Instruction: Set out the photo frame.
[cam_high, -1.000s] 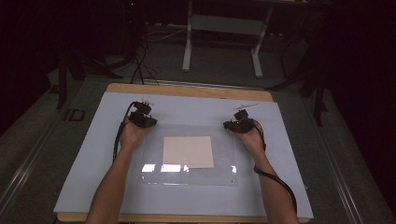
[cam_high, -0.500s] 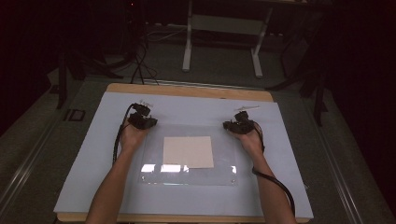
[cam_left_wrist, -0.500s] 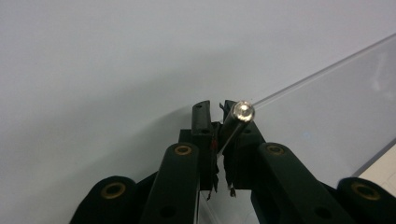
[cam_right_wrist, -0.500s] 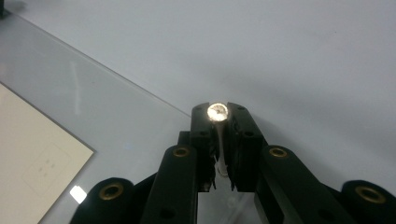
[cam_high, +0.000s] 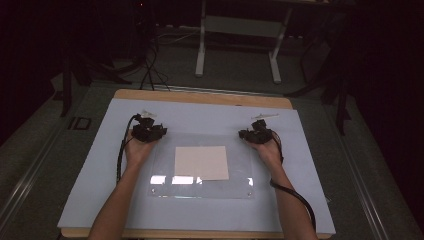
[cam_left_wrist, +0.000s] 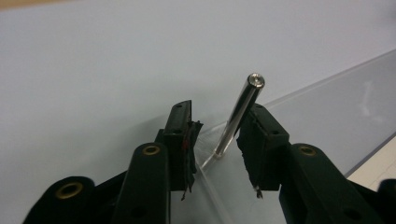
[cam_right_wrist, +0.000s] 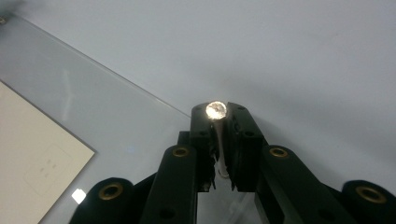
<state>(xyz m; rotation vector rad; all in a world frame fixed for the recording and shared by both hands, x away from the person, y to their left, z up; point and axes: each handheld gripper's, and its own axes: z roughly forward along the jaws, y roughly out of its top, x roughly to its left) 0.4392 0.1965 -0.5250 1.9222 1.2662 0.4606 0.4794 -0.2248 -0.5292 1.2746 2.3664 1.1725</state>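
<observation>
The room is dark, and the table (cam_high: 100, 150) has a pale blue top. A clear sheet (cam_high: 240, 187) lies flat on it, over a paper square (cam_high: 201, 162). A small metal post stands at each far corner of the sheet.

Your left gripper (cam_high: 148, 131) is at the left post (cam_left_wrist: 239, 112). Its jaws are apart, and the post leans on just one jaw. Your right gripper (cam_high: 256, 134) is squeezed tight on the right post (cam_right_wrist: 217, 126).

Not much has moved since a second ago. Both hands stay by their corners, and the sheet still lies flat. So I think the lift has not begun. Close the left jaws on the post first.
</observation>
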